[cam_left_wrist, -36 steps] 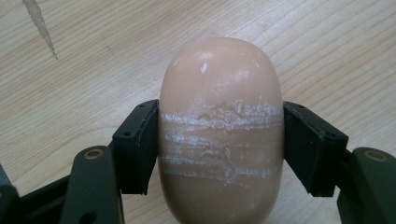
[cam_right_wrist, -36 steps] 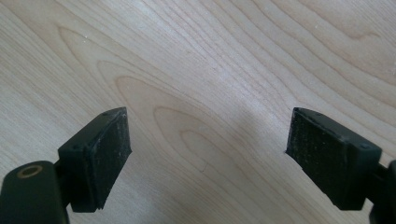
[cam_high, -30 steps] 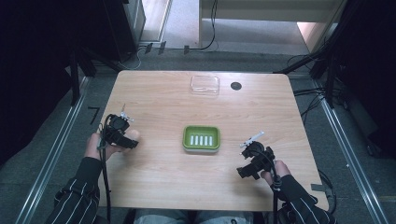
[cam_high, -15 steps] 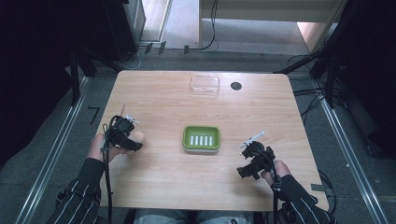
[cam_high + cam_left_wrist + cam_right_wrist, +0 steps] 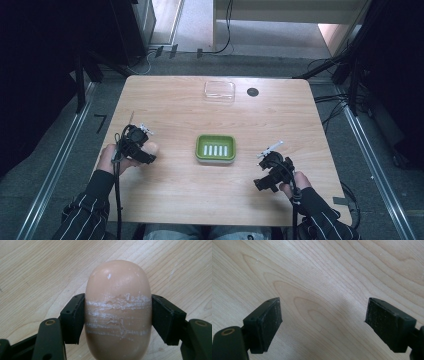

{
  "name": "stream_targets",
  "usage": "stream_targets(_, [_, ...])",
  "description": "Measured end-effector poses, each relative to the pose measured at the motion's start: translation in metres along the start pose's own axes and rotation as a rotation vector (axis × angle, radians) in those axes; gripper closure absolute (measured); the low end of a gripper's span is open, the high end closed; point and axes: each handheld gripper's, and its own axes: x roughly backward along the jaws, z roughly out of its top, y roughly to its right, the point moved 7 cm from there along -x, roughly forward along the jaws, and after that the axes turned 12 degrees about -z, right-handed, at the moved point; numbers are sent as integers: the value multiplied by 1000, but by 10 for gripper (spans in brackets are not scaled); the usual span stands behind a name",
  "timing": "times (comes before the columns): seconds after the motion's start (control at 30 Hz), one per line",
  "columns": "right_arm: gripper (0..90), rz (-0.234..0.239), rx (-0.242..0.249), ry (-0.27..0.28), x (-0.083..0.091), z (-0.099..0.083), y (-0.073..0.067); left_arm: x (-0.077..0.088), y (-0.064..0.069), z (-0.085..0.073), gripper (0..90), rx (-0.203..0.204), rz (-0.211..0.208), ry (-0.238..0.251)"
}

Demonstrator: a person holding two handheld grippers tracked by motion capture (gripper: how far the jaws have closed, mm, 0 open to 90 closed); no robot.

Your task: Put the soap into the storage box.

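Soap bar (image 5: 118,312): a smooth, peach-coloured oval, held across its width between the two black jaws of the left gripper (image 5: 141,146) above the table's (image 5: 165,205) left side. White scored lines cross its middle, level with the jaw pads, which suggests a surface soft enough to mark under pressure. It is judged rigid, moderately light and liable to slip, given its rounded, glossy faces; the flat-sided midsection now clamped looks the soundest place to hold.

The right gripper (image 5: 269,165) hangs with its jaws set wide over bare wood, holding nothing. The green soap dish (image 5: 215,148), a rounded rectangle with white ribs in its floor, sits at the table's centre, well apart from the bar. A clear plastic lid (image 5: 219,90) lies near the far edge, beside a dark round grommet (image 5: 252,92). The tabletop is pale, grained wood.
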Motion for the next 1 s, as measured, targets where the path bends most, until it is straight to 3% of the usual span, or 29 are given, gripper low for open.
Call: stream_targets(1.0, [141, 2, 5, -2, 0, -1, 0, -3, 24, 20, 335, -91, -21, -25])
